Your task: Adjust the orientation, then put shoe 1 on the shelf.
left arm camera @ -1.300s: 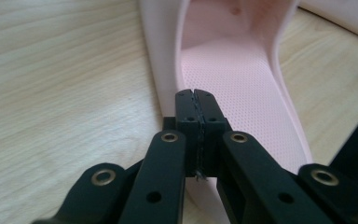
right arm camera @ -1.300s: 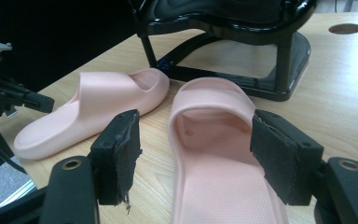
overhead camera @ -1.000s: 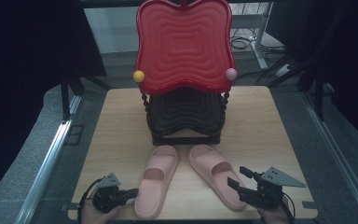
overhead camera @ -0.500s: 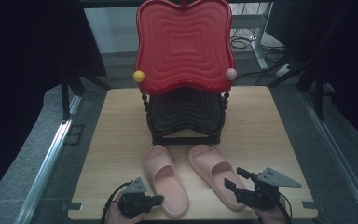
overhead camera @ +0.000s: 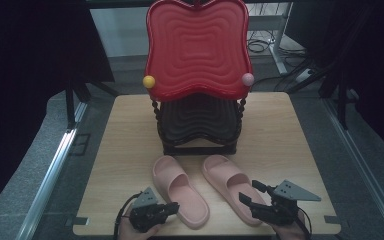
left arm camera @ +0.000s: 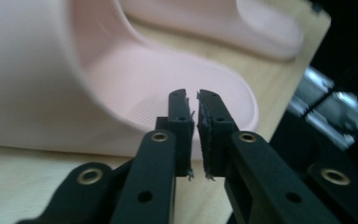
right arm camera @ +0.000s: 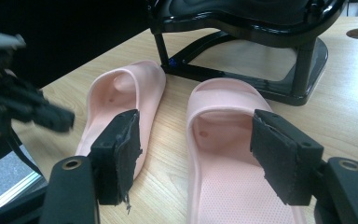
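Two pink slippers lie side by side on the wooden tabletop [overhead camera: 290,145], in front of a black and red rack [overhead camera: 198,75]. The left slipper [overhead camera: 180,189] has its toe end toward the rack and its heel toward the near edge, with the long axis slanting so the heel swings right. The right slipper [overhead camera: 228,186] points the same way, its long axis also tilted, heel close to the near edge.

The left gripper [overhead camera: 172,206] sits just beside the left slipper's heel; its fingers [left arm camera: 179,116] have just been opening, stand only a sliver apart, and nothing is between them. The right gripper [overhead camera: 250,194] hovers at the right slipper's heel, fingers [right arm camera: 121,154] wide apart.
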`<control>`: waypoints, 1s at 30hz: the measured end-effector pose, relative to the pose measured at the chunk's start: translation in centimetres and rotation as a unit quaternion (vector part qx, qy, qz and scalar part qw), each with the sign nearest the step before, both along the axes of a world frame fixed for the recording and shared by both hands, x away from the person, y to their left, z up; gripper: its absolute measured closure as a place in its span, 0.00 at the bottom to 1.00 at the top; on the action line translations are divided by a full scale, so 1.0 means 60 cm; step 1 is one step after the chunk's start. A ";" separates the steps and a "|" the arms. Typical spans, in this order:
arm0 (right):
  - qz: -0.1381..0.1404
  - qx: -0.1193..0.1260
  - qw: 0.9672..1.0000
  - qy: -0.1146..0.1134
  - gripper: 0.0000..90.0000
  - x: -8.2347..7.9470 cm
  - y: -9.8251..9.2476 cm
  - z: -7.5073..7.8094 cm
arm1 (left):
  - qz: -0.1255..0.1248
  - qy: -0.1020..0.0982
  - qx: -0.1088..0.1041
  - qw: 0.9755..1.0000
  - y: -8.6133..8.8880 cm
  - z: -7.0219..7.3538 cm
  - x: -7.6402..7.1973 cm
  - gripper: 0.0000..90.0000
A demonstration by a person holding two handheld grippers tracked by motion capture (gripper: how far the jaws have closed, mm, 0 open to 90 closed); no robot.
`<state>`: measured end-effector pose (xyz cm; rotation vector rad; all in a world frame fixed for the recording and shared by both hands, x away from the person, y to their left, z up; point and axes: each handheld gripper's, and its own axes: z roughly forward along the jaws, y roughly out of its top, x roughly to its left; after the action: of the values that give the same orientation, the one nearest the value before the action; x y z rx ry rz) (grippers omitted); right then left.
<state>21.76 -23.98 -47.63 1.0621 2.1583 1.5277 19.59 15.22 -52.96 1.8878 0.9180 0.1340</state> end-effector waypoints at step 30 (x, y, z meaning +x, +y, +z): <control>0.022 -0.034 0.998 0.046 0.61 0.052 0.254 -0.038 | 0.157 -0.024 -0.036 0.987 0.122 0.014 0.006 0.27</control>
<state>24.87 -8.76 -49.88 1.0896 2.2935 1.4401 19.95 22.55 -52.13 1.6559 1.1673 0.3307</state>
